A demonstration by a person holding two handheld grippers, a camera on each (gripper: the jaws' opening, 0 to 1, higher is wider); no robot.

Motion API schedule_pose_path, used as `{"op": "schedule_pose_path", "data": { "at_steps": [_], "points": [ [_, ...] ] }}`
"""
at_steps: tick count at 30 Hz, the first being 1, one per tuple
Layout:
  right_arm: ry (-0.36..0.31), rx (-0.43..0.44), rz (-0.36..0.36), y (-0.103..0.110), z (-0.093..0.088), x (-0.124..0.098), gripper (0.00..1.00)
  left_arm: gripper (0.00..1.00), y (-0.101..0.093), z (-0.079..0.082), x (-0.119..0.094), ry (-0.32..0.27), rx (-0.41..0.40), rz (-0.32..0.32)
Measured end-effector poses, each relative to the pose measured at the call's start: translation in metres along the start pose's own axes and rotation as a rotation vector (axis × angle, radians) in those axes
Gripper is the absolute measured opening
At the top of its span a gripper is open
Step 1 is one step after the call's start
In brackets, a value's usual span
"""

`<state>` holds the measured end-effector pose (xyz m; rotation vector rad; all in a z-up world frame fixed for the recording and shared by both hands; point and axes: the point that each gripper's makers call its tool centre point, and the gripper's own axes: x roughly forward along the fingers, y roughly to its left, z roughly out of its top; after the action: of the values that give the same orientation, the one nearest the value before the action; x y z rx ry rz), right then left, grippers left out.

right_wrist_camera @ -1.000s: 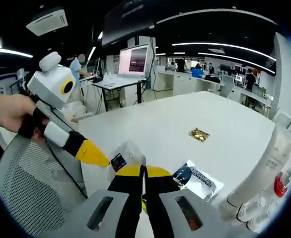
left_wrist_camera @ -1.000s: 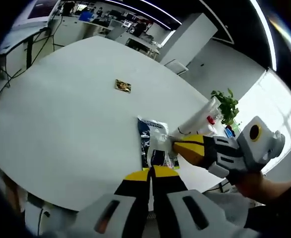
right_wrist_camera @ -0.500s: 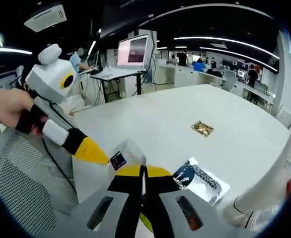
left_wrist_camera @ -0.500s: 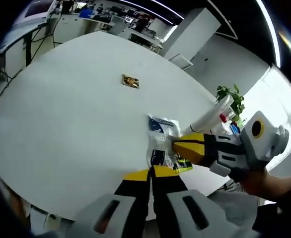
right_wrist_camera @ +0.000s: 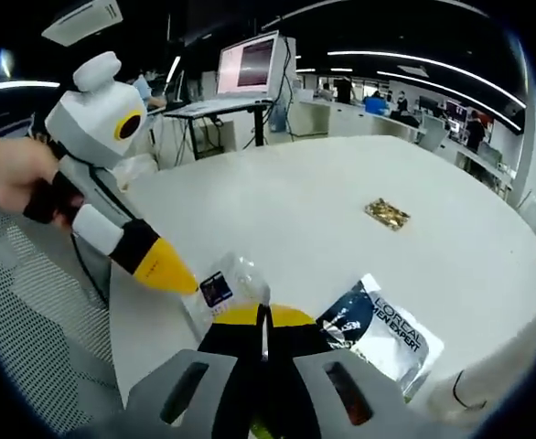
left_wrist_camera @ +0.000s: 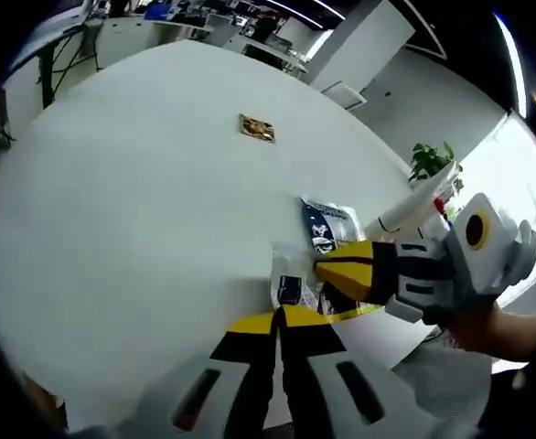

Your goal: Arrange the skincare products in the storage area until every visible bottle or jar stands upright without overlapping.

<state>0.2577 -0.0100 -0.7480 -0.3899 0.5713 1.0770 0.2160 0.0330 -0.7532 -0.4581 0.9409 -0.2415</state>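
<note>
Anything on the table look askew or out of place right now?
Yes. A white tube leans at a slant instead of standing upright. A dark sachet and a clear packet lie flat by the table edge, between both grippers. A small gold sachet lies alone farther out.

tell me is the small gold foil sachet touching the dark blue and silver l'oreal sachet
Apart. The left gripper view shows bare white table between the small gold foil sachet and the dark blue and silver L'Oreal sachet; the right gripper view shows the same gap.
</note>
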Motion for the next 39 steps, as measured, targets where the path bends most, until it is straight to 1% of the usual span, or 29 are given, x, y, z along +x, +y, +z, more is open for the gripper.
{"op": "schedule_pose_path", "data": {
  "at_steps": [4, 8, 12, 17, 19, 20, 23, 27, 29, 30, 32, 33, 34, 36, 37, 38, 39],
  "points": [
    [0.023, -0.048, 0.007, -0.001, -0.006, 0.006, 0.01, 0.0, 0.007, -0.001, 0.006, 0.013, -0.002, 0.003],
    [0.036, -0.063, 0.016, -0.002, -0.008, 0.006, 0.01, 0.01, 0.013, 0.0, 0.011, 0.025, 0.004, 0.006],
    [0.047, -0.103, 0.021, 0.0, -0.006, 0.01, 0.01, 0.01, 0.011, -0.003, 0.009, 0.035, 0.015, 0.016],
    [0.057, -0.125, 0.027, 0.0, -0.009, 0.017, 0.01, 0.01, 0.016, -0.002, 0.009, 0.044, 0.038, 0.026],
    [0.068, -0.158, 0.027, 0.002, -0.012, 0.017, 0.01, 0.01, 0.019, -0.001, 0.011, 0.043, 0.049, 0.03],
    [0.056, -0.165, 0.022, 0.003, -0.01, 0.017, 0.01, 0.01, 0.02, -0.001, 0.011, 0.044, 0.051, 0.031],
    [0.062, -0.201, 0.011, 0.001, -0.01, 0.017, 0.01, 0.01, 0.018, -0.001, 0.011, 0.044, 0.056, 0.021],
    [0.054, -0.206, 0.012, 0.0, -0.009, 0.018, 0.01, 0.01, 0.019, 0.001, 0.011, 0.043, 0.079, 0.021],
    [0.051, -0.209, 0.014, 0.002, -0.008, 0.018, 0.01, 0.02, 0.019, 0.002, 0.01, 0.049, 0.144, 0.029],
    [0.049, -0.213, 0.015, 0.002, -0.008, 0.018, 0.01, 0.02, 0.019, 0.005, 0.008, 0.048, 0.209, 0.04],
    [0.047, -0.215, 0.017, 0.004, -0.008, 0.018, 0.01, 0.04, 0.018, 0.008, 0.004, 0.043, 0.313, 0.071],
    [0.045, -0.22, 0.016, 0.005, -0.008, 0.019, 0.01, 0.05, 0.023, 0.009, 0.004, 0.058, 0.382, 0.092],
    [0.043, -0.228, 0.018, 0.005, -0.007, 0.019, 0.01, 0.05, 0.027, 0.014, 0.004, 0.051, 0.45, 0.117],
    [0.044, -0.235, 0.022, 0.005, -0.007, 0.018, 0.01, 0.06, 0.028, 0.019, 0.005, 0.043, 0.488, 0.11],
    [0.043, -0.233, 0.024, 0.005, -0.007, 0.018, 0.01, 0.09, 0.027, 0.021, 0.004, 0.046, 0.485, 0.108],
    [0.041, -0.229, 0.025, 0.005, -0.007, 0.018, 0.01, 0.12, 0.025, 0.023, 0.004, 0.036, 0.489, 0.104],
    [0.039, -0.222, 0.025, 0.005, -0.007, 0.018, 0.01, 0.13, 0.014, 0.031, 0.002, 0.003, 0.519, 0.066]
  ]
}}
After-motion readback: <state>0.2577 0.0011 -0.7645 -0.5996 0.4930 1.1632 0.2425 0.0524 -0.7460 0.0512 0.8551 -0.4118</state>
